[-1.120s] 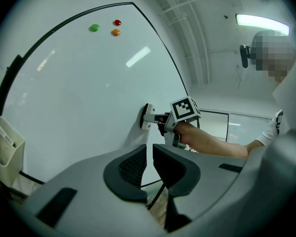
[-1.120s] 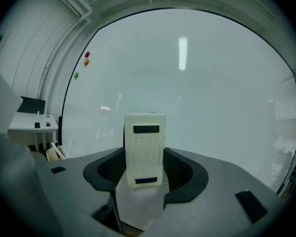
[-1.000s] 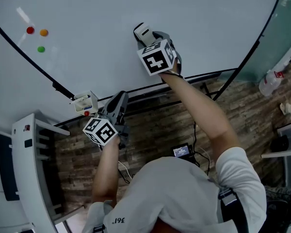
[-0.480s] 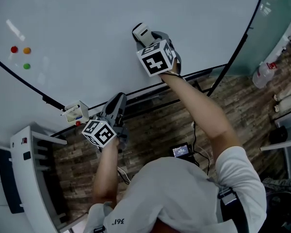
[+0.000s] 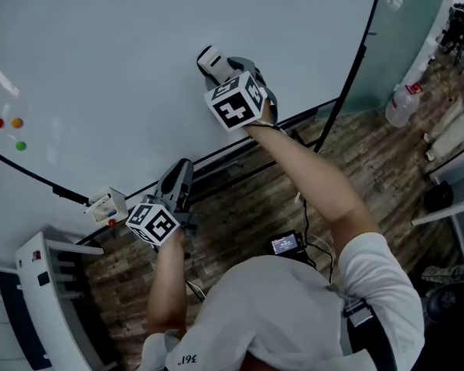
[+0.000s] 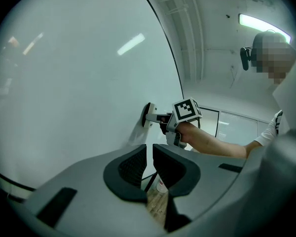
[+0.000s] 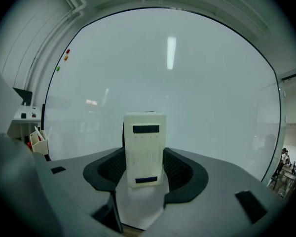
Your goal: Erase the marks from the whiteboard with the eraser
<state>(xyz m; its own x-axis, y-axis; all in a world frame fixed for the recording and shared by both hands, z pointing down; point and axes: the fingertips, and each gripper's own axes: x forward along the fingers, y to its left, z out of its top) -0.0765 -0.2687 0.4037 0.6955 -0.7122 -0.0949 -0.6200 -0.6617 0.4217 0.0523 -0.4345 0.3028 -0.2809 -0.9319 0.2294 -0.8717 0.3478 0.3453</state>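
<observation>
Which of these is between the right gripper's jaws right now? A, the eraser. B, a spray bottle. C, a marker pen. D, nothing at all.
A: the right gripper has its jaws closed on the white eraser, which the left gripper view shows pressed to the whiteboard.

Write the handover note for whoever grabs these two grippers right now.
Right hand-held gripper: shut on the eraser, which is pressed against the whiteboard near its lower edge.
Left hand-held gripper: jaws all but together, nothing between them, held low by the board's bottom edge.
Done: no marks show on the visible board, only three coloured magnets at the far left.
Left: check under the eraser and any part of the board out of view, and wipe whatever remains.
</observation>
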